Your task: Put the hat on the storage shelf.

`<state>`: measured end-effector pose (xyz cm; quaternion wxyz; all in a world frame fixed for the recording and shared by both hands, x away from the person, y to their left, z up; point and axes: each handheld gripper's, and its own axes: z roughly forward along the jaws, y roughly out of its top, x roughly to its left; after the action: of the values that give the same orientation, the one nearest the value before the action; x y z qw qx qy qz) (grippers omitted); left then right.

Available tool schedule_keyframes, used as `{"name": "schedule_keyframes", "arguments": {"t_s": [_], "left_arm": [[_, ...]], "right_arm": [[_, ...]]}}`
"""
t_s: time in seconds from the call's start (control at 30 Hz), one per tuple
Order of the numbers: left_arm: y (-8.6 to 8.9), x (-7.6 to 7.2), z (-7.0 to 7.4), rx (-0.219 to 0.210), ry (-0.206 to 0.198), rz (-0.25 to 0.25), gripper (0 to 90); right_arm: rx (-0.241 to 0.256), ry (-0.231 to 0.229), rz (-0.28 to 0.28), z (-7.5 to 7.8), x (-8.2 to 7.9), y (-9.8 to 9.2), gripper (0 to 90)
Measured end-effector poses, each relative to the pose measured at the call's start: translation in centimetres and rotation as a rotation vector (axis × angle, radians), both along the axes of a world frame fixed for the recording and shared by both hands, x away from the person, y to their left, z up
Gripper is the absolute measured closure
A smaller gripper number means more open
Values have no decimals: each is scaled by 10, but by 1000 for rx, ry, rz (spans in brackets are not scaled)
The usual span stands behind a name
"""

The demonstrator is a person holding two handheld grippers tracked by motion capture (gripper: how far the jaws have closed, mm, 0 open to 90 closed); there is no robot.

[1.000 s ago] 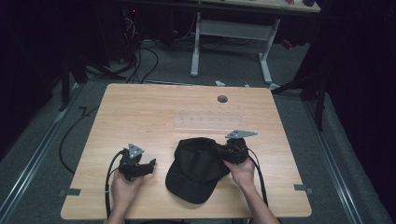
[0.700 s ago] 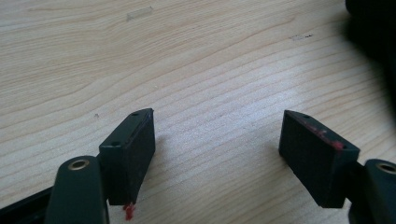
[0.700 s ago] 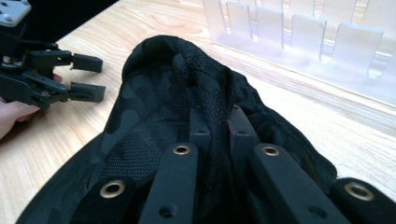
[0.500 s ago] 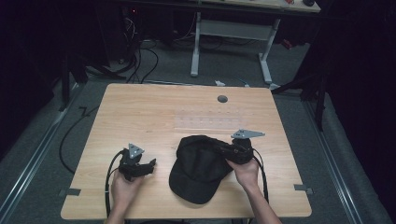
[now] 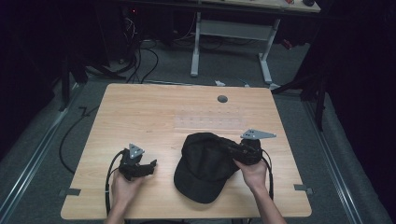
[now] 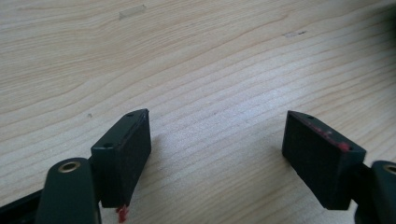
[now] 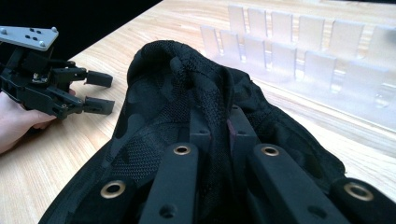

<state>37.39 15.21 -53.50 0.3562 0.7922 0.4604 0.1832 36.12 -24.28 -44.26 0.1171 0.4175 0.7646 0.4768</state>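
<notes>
A black mesh-backed baseball cap (image 5: 208,165) lies on the wooden table (image 5: 154,112), near its front edge and a little right of centre, with its brim pointing toward the person. The right gripper (image 5: 233,151) sits at the cap's right rear side, and its jaws are pinched together on a fold of the cap's fabric (image 7: 217,126); in the right gripper view the mesh bunches up between and ahead of the two black jaws. Beyond the cap, farther from this gripper, a clear ridged plastic rack (image 7: 303,51) lies on the table.

The left gripper (image 5: 150,165) rests on the table well to the left of the cap, not touching it, held by the person's left hand (image 5: 122,186). Its jaws stand wide apart with only bare wood between them (image 6: 217,140).
</notes>
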Motion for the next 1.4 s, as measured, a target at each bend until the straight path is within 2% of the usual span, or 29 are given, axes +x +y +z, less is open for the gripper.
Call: {"name": "schedule_keyframes", "arguments": {"t_s": [0.03,0.07,0.13,0.2,0.27,0.3,0.37,0.43,0.47,0.5,0.53,0.67,0.7,0.83,1.03,1.4], "left_arm": [[0,0,0,0,0,0,242],[2,0,1,-38,20,-4,242],[3,-1,3,-68,43,-18,239],[3,-2,3,-78,49,-28,238],[1,-5,6,-92,52,-60,238],[-2,-7,11,-112,57,-99,234],[-6,-9,15,-143,63,-133,232],[-10,-10,21,-152,68,-178,224],[-10,-10,21,-152,68,-178,220],[-16,-12,27,-164,72,-219,216],[-19,-12,29,-167,72,-240,215],[-29,-14,38,-195,82,-309,204],[-29,-14,38,-195,82,-309,201],[-37,-13,43,-243,107,-365,187],[-46,-11,48,-264,128,-411,177],[-60,-4,53,-254,155,-465,163]], "right_arm": [[0,0,0,0,0,0,842],[-4,-11,-1,4,-3,-3,841],[-4,-21,-4,7,-5,-6,841],[-6,-32,-5,10,-7,-8,842],[-6,-38,-6,12,-8,-9,841],[-8,-47,-7,15,-10,-10,842],[-9,-56,-7,16,-11,-11,841],[-9,-61,-3,16,-12,-11,841],[-9,-61,-3,16,-12,-11,841],[-10,-64,-2,16,-12,-11,841],[-10,-64,-2,16,-12,-11,841],[-10,-70,6,16,-12,-9,841],[-10,-70,6,16,-12,-9,841],[-9,-78,21,16,-11,-6,841],[-1,-93,43,20,-9,0,840],[27,-108,79,23,-4,7,840]]}}
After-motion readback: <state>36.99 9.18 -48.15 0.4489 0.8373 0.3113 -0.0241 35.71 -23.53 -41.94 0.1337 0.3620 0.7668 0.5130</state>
